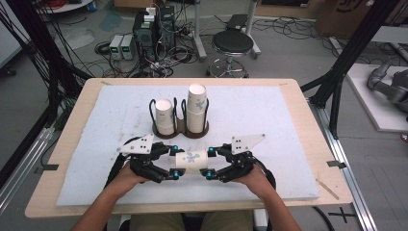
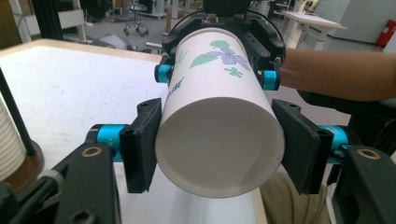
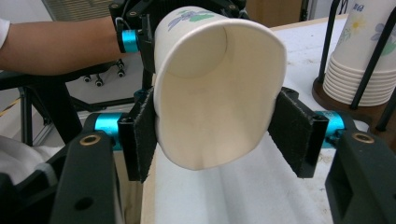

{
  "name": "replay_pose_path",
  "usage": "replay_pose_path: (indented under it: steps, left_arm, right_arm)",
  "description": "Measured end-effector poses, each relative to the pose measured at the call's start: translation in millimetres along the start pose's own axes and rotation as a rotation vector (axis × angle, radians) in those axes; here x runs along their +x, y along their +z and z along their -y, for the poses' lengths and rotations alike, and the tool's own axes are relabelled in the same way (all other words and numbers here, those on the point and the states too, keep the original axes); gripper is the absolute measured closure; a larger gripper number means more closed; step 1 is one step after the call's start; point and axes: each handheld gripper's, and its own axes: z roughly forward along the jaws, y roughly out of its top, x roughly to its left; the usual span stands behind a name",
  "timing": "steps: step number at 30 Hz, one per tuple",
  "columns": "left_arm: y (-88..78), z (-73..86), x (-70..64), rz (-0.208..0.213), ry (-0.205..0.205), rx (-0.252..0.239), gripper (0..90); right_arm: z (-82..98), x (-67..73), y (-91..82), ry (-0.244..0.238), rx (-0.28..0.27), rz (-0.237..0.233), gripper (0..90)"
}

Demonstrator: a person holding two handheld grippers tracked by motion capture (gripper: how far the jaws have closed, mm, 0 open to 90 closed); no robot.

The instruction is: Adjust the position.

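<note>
A paper cup [image 1: 191, 162] printed with leaves lies on its side above the near part of the white mat [image 1: 269, 144], held level between the two grippers. In the high view the left gripper [image 1: 174, 161] has it at one end and the right gripper [image 1: 210, 162] at the other, both hands close together near the table's front edge.

In the left gripper view, that gripper's black pads [image 2: 142, 144] flank the cup just behind an open rim; the pads sit against its sides, though the grip looks light, since the rim stays round. Whether both pads press firmly is hard to say from this angle.

In the right gripper view, the right gripper's jaws are drawn in tight on the cup's other open rim, which is squashed into a tall oval between the pads [image 3: 145, 135].

Behind the cup, well apart, a dark two-slot holder [image 1: 182, 130] carries two stacks of cups [image 1: 196, 108].
</note>
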Motion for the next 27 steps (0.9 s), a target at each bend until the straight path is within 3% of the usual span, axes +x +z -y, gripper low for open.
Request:
replay_pose_path:
  steps: [7,14,17,27]
  left_arm:
    - [4.4,0.9,-0.6,-0.042,-0.036,0.043,17.8]
    - [-1.8,-6.1,-1.3,-0.084,-0.016,0.06,16.9]
    - [-2.7,-8.7,-3.5,-0.098,0.0,0.081,16.9]
    - [-0.9,-14.0,-1.8,-0.126,-0.007,0.148,16.8]
  right_arm:
    - [0.0,-0.4,-0.4,-0.005,0.022,-0.004,38.2]
    - [-3.3,-0.4,-1.7,-0.015,0.073,0.018,38.2]
    - [-7.7,-1.1,-1.5,-0.029,0.13,0.048,38.3]
    - [-25.1,-1.2,-0.6,-0.078,0.295,0.062,38.3]
